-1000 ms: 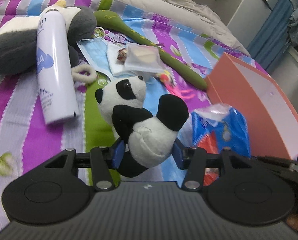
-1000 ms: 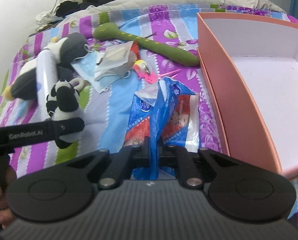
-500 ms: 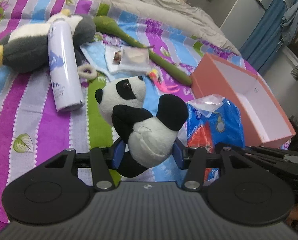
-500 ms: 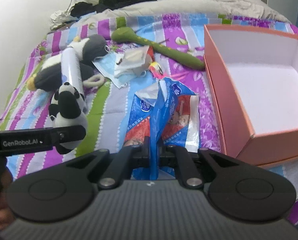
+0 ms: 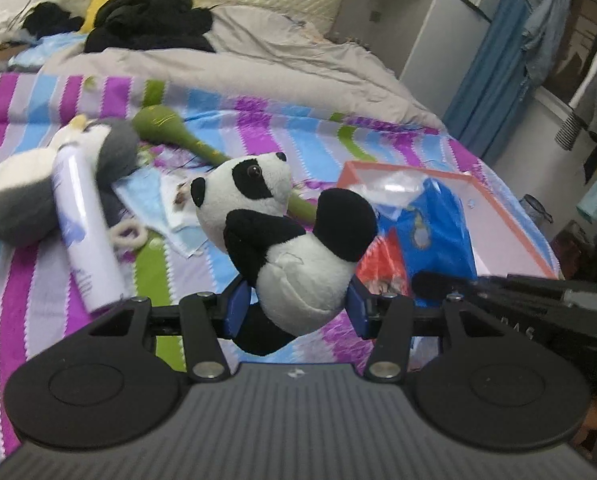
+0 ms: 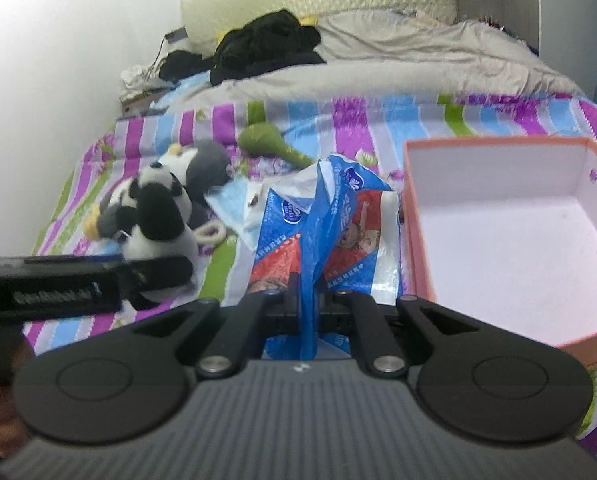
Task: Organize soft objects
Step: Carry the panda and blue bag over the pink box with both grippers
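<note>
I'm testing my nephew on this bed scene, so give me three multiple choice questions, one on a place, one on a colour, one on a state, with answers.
1. Where is the spray can?
A. lying on the bedspread
B. inside the box
C. in a gripper

2. What colour is the outside of the box?
A. green
B. orange-pink
C. black

3. What is the right gripper doing?
A. hanging open
B. clamped on the blue bag
C. holding the panda

Answers: 1 A, it lies beside the grey plush. 2 B, its walls show that colour. 3 B, the bag is pinched between its fingers; the left gripper has the panda.

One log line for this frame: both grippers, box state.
left gripper: shut on panda plush | right gripper: shut on tissue pack | pink box: empty
</note>
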### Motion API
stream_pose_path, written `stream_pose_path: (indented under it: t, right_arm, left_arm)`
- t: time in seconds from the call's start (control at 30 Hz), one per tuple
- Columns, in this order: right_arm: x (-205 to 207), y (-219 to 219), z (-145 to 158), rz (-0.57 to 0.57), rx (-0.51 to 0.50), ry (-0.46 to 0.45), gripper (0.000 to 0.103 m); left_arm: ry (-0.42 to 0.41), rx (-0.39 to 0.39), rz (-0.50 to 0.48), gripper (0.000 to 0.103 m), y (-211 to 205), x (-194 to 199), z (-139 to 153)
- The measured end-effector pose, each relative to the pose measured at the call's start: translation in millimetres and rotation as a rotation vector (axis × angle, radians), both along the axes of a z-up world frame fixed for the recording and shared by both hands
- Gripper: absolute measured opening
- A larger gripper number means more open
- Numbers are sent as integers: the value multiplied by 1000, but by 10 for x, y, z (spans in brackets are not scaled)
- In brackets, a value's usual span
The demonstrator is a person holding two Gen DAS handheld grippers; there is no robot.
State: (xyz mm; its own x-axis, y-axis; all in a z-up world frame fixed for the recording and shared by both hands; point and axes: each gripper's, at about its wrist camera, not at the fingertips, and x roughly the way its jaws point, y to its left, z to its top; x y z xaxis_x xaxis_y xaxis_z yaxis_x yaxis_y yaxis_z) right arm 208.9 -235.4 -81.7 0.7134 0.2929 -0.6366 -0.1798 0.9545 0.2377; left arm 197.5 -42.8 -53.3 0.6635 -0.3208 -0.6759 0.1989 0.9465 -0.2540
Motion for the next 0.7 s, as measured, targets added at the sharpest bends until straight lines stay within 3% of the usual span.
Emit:
stream_pose_path:
  t: [0.43, 0.7]
  right_arm:
    - [125, -639, 561, -75, 27, -128, 8]
    - [233, -1119, 550, -171, 30, -147, 8]
  left_arm:
    - [-89, 1, -103, 57, -860, 210, 509]
    - [-100, -4, -174, 57, -1498, 484, 538]
